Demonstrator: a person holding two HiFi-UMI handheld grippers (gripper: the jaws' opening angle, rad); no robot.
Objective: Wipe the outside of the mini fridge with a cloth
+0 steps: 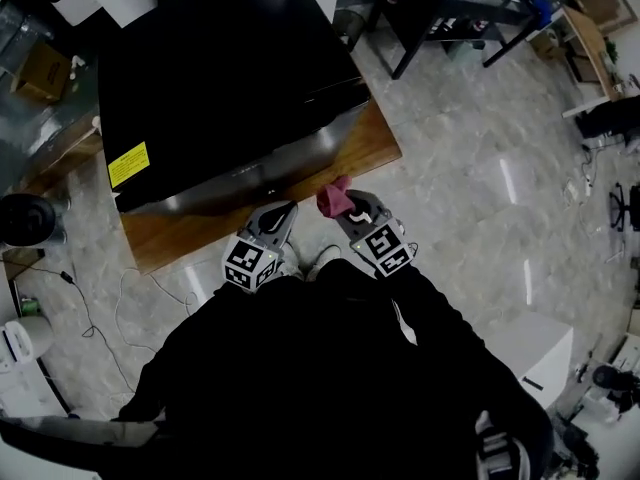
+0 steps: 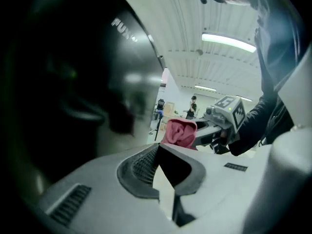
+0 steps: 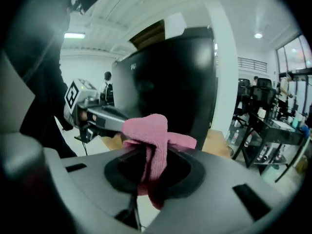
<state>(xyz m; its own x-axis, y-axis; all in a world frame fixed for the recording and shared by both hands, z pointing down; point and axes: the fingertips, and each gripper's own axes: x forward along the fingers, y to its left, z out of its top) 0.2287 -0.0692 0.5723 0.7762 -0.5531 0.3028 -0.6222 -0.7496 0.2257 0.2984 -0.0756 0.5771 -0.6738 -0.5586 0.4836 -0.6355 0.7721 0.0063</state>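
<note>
Right hand-held gripper clamps the pink cloth near the fridge front, over the wooden worktop; left hand-held gripper is closed and empty.

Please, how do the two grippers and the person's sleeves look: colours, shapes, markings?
Both the left gripper and the right gripper have pale grey plastic bodies with dark ribbed pads. Each carries a white cube printed with black square markers. The person's sleeves are black.
</note>
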